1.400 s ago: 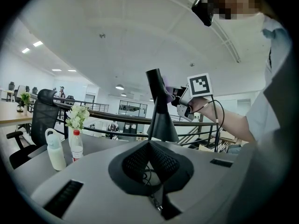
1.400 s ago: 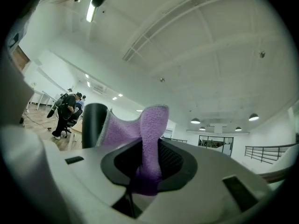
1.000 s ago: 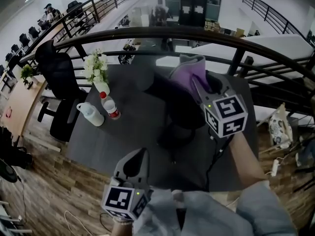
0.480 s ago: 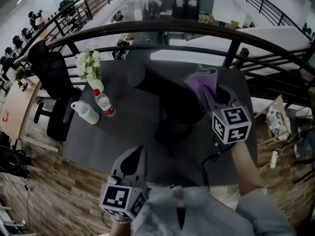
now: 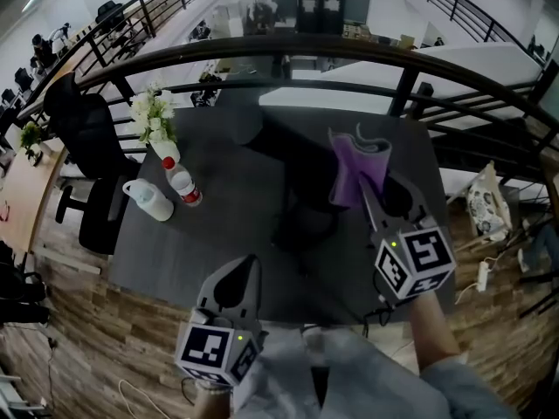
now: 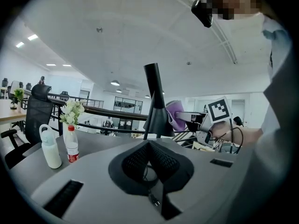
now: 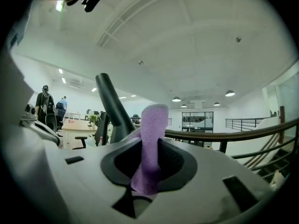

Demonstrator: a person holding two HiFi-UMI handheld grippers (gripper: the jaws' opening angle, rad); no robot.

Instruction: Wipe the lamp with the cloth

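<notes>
Rt tool (image 5: 370,192) has pulled back toward the person, jaws clamped on purple cloth (image 5: 356,166) beside lamp (image 5: 293,182) on table (image 5: 218,238); mid-wipe probably, next pass needs re-contact; lt tool (image 5: 243,273) closed, empty.

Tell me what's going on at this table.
A person holds a gripper in each hand. The right gripper is shut on a purple cloth, raised beside the black lamp on the dark table; contact with the lamp can't be confirmed. The left gripper is shut, empty, low near the table's front edge.
</notes>
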